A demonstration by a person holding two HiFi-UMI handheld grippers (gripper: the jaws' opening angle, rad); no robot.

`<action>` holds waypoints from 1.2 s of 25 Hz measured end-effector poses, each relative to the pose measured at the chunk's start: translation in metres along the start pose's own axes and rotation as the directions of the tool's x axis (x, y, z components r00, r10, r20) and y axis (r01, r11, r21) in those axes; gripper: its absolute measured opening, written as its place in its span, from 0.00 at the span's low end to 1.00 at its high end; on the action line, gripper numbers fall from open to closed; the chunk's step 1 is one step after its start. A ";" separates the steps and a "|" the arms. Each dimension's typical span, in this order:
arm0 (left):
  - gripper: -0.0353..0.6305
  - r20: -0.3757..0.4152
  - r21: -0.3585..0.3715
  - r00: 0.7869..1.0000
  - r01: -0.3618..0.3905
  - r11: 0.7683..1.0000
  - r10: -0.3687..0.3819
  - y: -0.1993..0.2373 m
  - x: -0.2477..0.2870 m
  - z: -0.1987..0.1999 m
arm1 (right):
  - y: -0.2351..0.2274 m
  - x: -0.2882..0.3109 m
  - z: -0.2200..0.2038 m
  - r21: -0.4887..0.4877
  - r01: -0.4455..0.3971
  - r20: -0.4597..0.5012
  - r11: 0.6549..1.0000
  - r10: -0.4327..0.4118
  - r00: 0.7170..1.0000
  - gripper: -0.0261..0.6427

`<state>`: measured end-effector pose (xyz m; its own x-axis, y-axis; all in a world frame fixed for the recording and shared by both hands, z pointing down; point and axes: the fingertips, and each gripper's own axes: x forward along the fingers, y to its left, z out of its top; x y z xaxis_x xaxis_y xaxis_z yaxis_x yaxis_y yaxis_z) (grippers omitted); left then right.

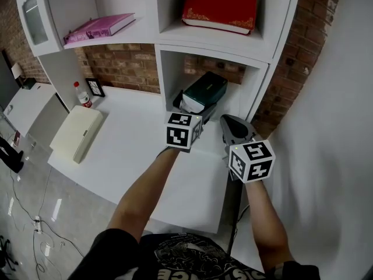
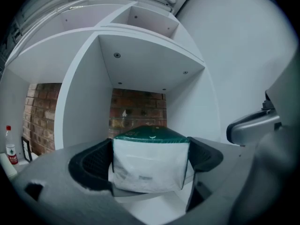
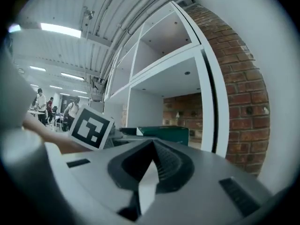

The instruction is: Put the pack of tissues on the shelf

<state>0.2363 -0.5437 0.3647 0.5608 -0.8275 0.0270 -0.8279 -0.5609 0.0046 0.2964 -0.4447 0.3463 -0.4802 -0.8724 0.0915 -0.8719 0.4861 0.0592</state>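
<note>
The pack of tissues [image 1: 201, 92], white with a dark green top, lies in the lower compartment of the white shelf [image 1: 169, 74]. In the left gripper view the pack [image 2: 150, 165] sits on the compartment floor between the two black fingers [image 2: 96, 161]. My left gripper [image 2: 151, 146] is open wide, its pads close beside the pack's sides. From the head view its marker cube hides the jaws of the left gripper [image 1: 197, 111]. My right gripper [image 1: 234, 126] hangs to the right in front of the shelf, shut and empty. The right gripper [image 3: 152, 144] view shows the pack [image 3: 164, 134] ahead to its left.
A red book [image 1: 221, 4] lies in the compartment above, a pink book [image 1: 99, 28] on the shelf to the left. On the white table [image 1: 134, 156] stand a bottle [image 1: 83, 95], a small frame [image 1: 95, 87] and a cream box [image 1: 78, 132]. Brick wall behind.
</note>
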 end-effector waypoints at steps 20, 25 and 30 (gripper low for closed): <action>0.65 -0.043 0.026 0.989 0.144 0.989 -0.143 0.029 -0.082 0.010 | 0.035 0.002 0.007 0.043 0.111 0.003 0.993 -0.111 0.994 0.05; 0.58 -0.044 0.037 0.980 0.195 0.980 -0.193 0.037 -0.103 0.014 | 0.046 0.001 0.013 0.043 0.162 0.001 0.986 -0.162 0.987 0.05; 0.49 -0.048 0.049 0.971 0.236 0.970 -0.234 0.043 -0.122 0.016 | 0.055 -0.004 0.016 0.046 0.217 0.000 0.975 -0.217 0.976 0.05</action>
<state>0.1320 -0.4670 0.3454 0.7375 -0.6713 0.0735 -0.6705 -0.7409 -0.0386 0.2492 -0.4154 0.3334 -0.2798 -0.9571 0.0760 -0.9586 0.2828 0.0322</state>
